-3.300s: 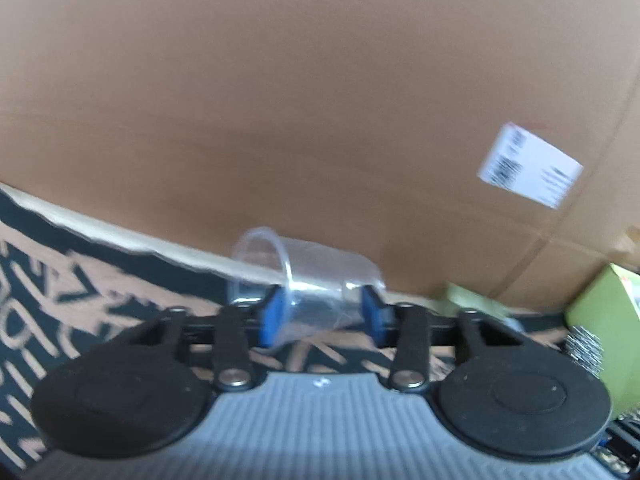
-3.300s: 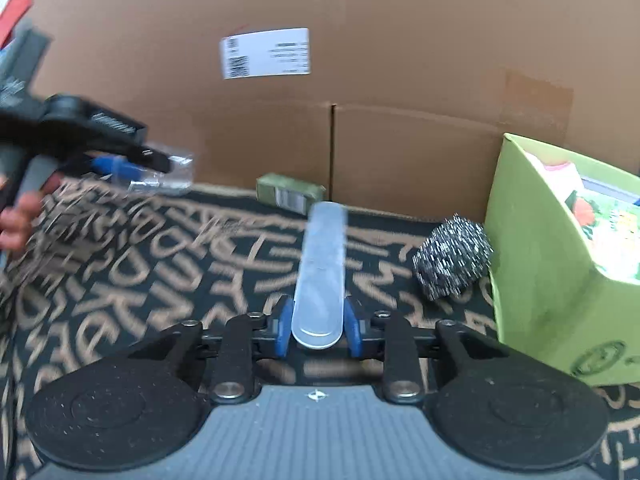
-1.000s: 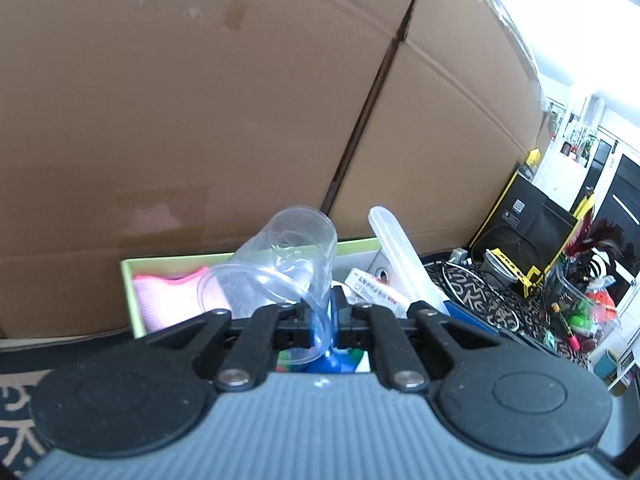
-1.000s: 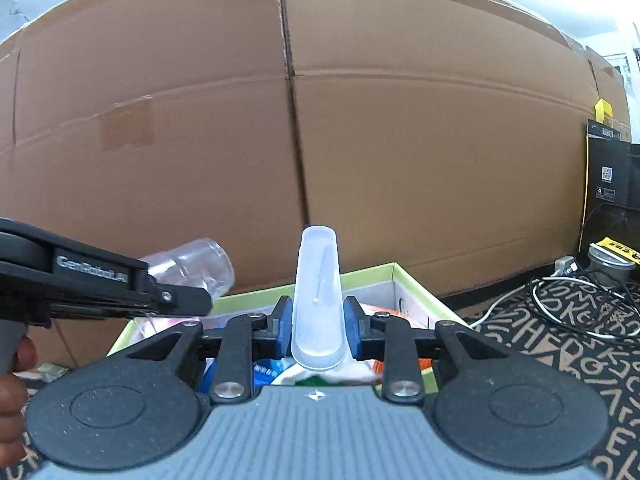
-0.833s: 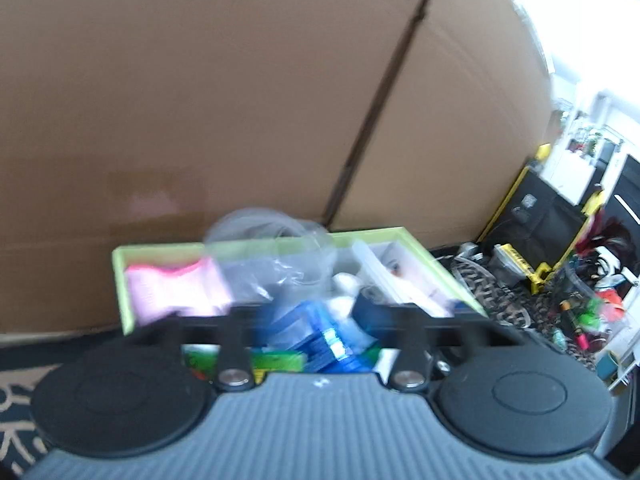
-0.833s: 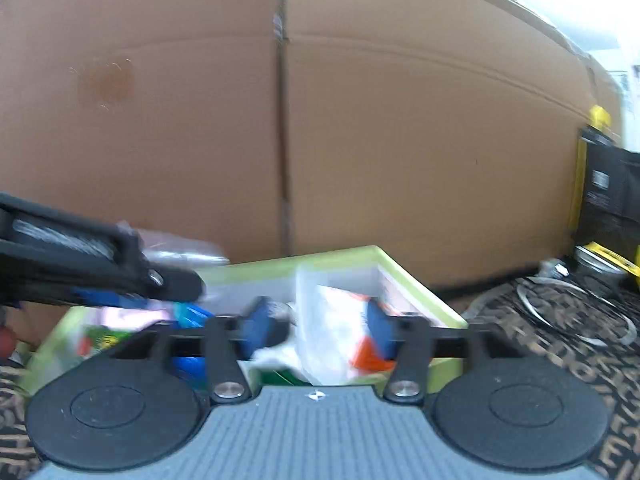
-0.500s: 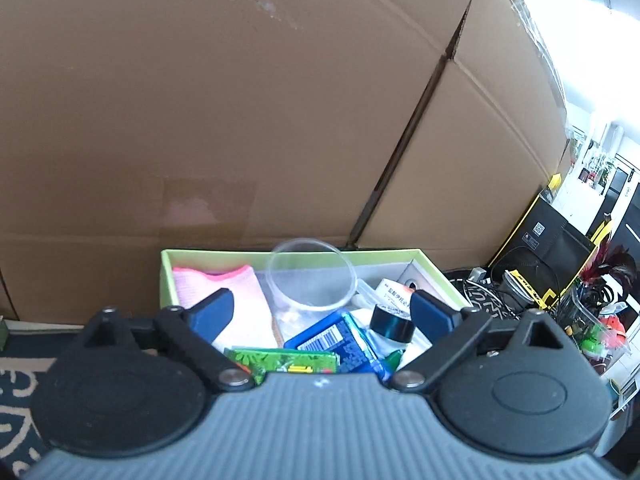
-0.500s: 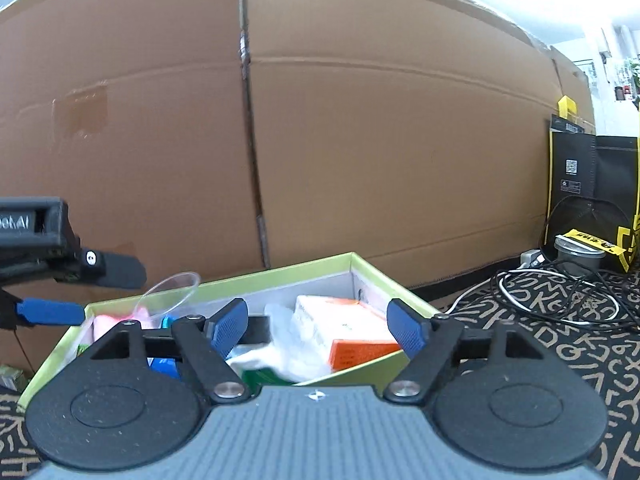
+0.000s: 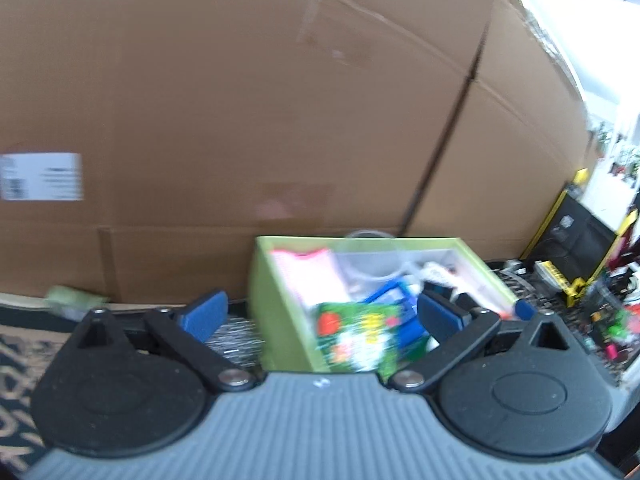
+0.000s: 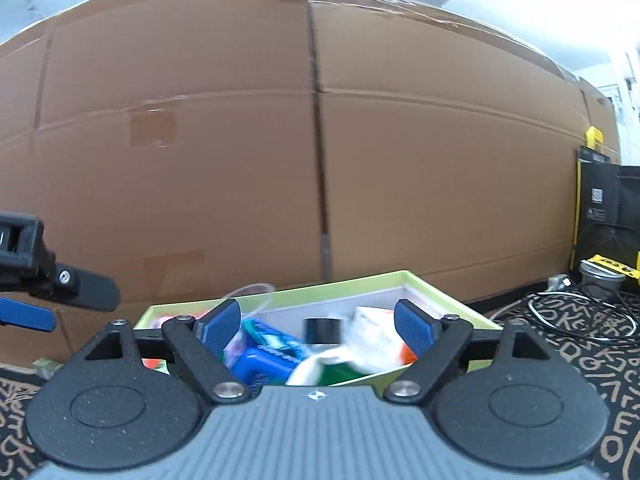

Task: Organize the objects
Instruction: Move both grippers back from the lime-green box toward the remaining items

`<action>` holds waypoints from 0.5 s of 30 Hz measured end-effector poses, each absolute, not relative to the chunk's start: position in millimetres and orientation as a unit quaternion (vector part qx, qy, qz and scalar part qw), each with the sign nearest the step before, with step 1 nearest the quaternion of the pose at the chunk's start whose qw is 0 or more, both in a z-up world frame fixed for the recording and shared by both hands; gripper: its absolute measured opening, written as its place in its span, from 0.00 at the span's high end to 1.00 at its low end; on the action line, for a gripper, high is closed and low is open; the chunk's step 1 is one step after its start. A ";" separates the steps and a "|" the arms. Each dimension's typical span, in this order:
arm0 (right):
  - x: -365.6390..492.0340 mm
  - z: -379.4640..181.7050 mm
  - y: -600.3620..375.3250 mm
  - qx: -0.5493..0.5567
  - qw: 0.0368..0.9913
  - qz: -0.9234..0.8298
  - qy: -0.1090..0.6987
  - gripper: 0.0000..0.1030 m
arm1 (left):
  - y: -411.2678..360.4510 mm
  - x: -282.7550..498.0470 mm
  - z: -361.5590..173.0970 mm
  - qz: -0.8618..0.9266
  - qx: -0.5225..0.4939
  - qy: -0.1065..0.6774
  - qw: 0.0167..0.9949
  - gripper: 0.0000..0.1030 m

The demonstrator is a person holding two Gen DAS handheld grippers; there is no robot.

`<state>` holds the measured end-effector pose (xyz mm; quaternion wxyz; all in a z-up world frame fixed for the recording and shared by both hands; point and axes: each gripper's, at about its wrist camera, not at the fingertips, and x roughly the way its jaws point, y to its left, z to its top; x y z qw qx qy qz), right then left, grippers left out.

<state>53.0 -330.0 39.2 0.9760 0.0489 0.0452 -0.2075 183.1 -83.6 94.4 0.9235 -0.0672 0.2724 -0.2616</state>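
A lime-green box [image 9: 272, 280] full of mixed items stands against the cardboard wall. A clear plastic cup [image 9: 370, 264] lies inside it at the back, beside a pink cloth [image 9: 308, 276] and a green packet [image 9: 356, 336]. My left gripper [image 9: 320, 314] hangs before the box's near left corner, jaws opening wide with nothing between the pads. My right gripper [image 10: 320, 326] is over the box [image 10: 360, 280], jaws opening too, and nothing is gripped. The cup's rim [image 10: 252, 292] shows behind its left pad. The left gripper [image 10: 80, 306] appears at the left edge of the right wrist view.
A tall cardboard wall [image 10: 320, 140] backs the scene. A steel wool scourer [image 9: 236, 340] lies left of the box, and a small green packet [image 9: 74, 298] lies further left. Cables [image 10: 580, 320] and a black-and-yellow device [image 9: 572, 240] sit right of the box on the patterned rug.
Both grippers opened. The clear cup left my left jaws and the long translucent case left my right jaws, both into the green box. My left gripper pulled back leftward.
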 end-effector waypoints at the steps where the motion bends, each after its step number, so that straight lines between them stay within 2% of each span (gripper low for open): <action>1: 52.0 39.8 -324.5 0.050 0.977 -0.201 0.043 0.15 | -75.3 181.5 95.4 -0.248 -0.063 0.268 0.929 0.00; 6: 48.7 41.0 -289.9 0.048 0.985 -0.158 0.038 0.15 | -31.2 182.4 91.7 -0.178 -0.063 0.269 0.945 0.00; 15: 56.8 32.1 -199.9 -0.020 0.995 -0.068 0.063 0.15 | 16.9 207.5 70.4 -0.106 -0.059 0.307 0.944 0.00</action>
